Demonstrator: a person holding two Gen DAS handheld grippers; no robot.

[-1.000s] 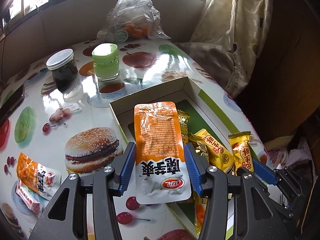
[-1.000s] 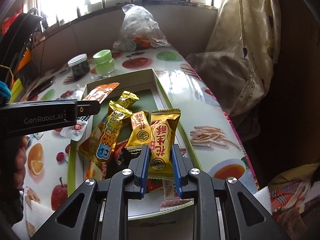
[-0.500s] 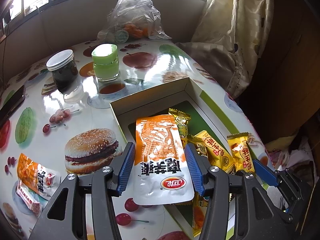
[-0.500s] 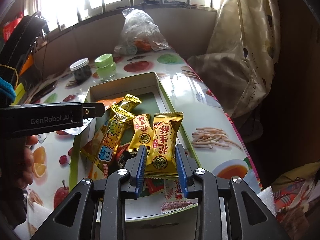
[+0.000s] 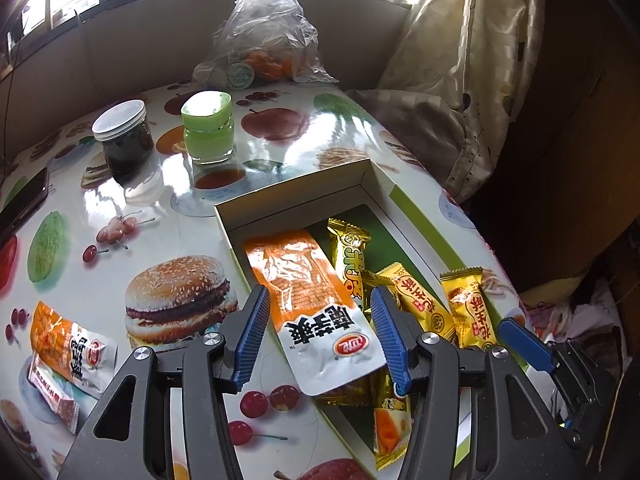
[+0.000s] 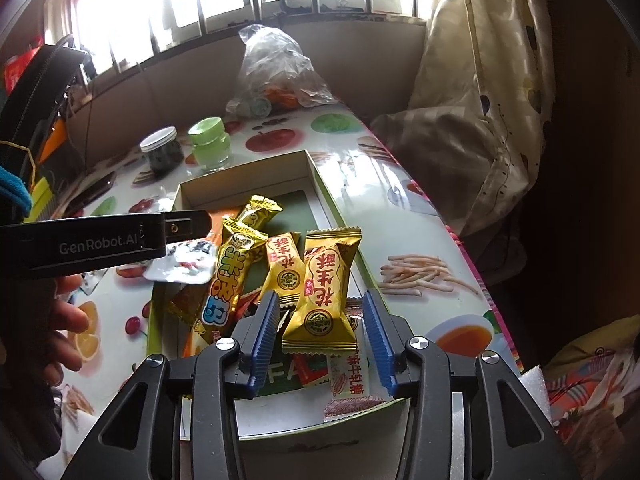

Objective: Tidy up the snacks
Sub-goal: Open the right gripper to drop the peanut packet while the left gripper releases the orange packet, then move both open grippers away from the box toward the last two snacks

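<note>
My left gripper (image 5: 320, 336) hangs over the near left wall of the cardboard box (image 5: 296, 188), its blue fingers (image 5: 254, 332) spread wide and clear of the orange-and-white pouch (image 5: 316, 308) between them. The pouch lies slanted, its orange end inside the box, its white end across the box's near edge. My right gripper (image 6: 320, 336) stands over the box's near end, its fingers (image 6: 378, 336) likewise parted, with a gap on each side of the gold peanut candy (image 6: 324, 296) between them; the candy rests atop the pile of wrapped snacks in the box. Beside it in the right wrist view lie a second gold candy (image 6: 284, 268) and a long gold bar (image 6: 230, 276) with blue lettering, and at the box's near edge a white-and-red nougat packet (image 6: 346, 380). The box sits on a table (image 5: 80, 248) printed with fruit and a hamburger. Well apart from the box, at the table's left edge, another orange pouch (image 5: 68, 340) lies against a small reddish bar (image 5: 52, 396). Beyond the box stand a dark jar (image 5: 124, 140) with a white lid and a green jar (image 5: 208, 128), and behind those a clear plastic bag (image 5: 264, 36) holding oranges. A phone (image 5: 24, 200) lies at the far left.
</note>
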